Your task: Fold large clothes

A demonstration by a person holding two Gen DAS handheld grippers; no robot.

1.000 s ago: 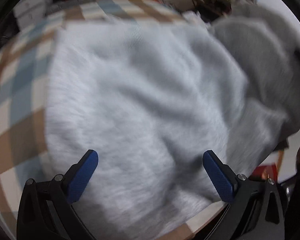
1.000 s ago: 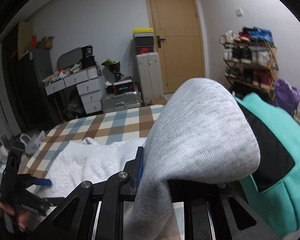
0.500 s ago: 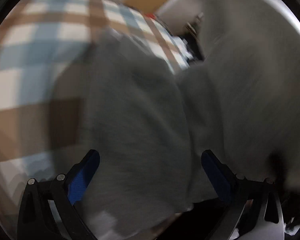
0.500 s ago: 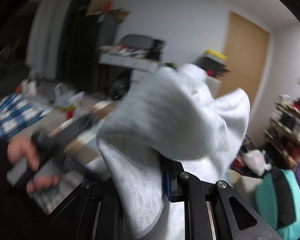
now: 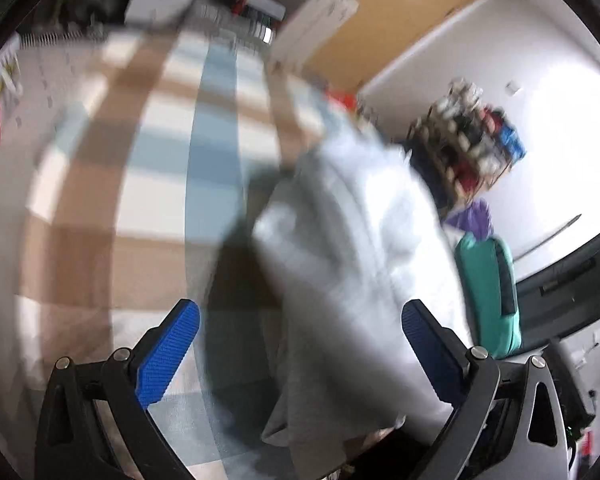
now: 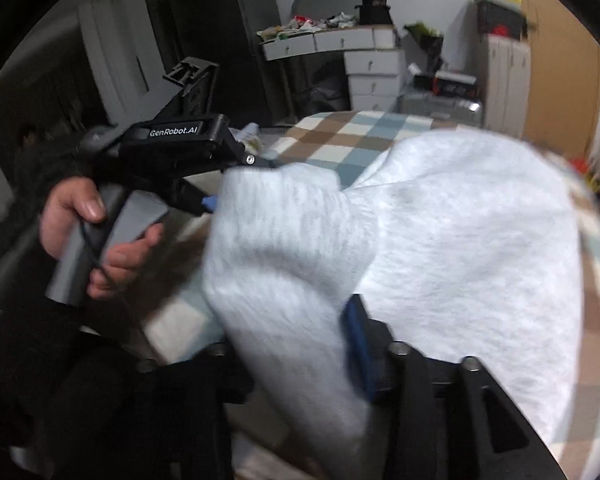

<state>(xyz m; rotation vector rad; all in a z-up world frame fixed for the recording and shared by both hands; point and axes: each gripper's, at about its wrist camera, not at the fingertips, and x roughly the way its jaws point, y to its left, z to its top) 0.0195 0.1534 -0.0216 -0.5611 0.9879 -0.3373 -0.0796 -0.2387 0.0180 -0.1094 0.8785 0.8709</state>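
Right gripper (image 6: 296, 336): the jaws have just been opening and now stand approx. half apart. Only 1 of its 2 blue pads (image 6: 358, 344) shows; the other finger is hidden under cloth. 1 fold of the grey-white sweater (image 6: 460, 240) lies between the jaws and drapes over the hidden finger. It looks loose, not pinched.

Left gripper (image 5: 298, 348): jaws wide apart, both blue pads visible in its own view, nothing gripped. The sweater (image 5: 352, 260) hangs in front of it, nearer the right-side pad; this view is blurred, so contact w/ that pad is not clear. In the right wrist view this gripper (image 6: 220, 188) is held by 1 hand (image 6: 96, 232) in a dark sleeve, and its tips are at the left edge of the sweater.

Sweater: 1 piece, bunched, on the bed w/ 1 checked blanket (image 6: 340, 136) in brown, blue and white. The far part lies flat on the blanket; the near part is lifted at the right gripper.

Around: 1 white set of drawers (image 6: 374, 68), 1 wood door (image 6: 560, 60), 1 shoe rack (image 5: 472, 140), 1 teal bag (image 5: 488, 292) beside the bed.
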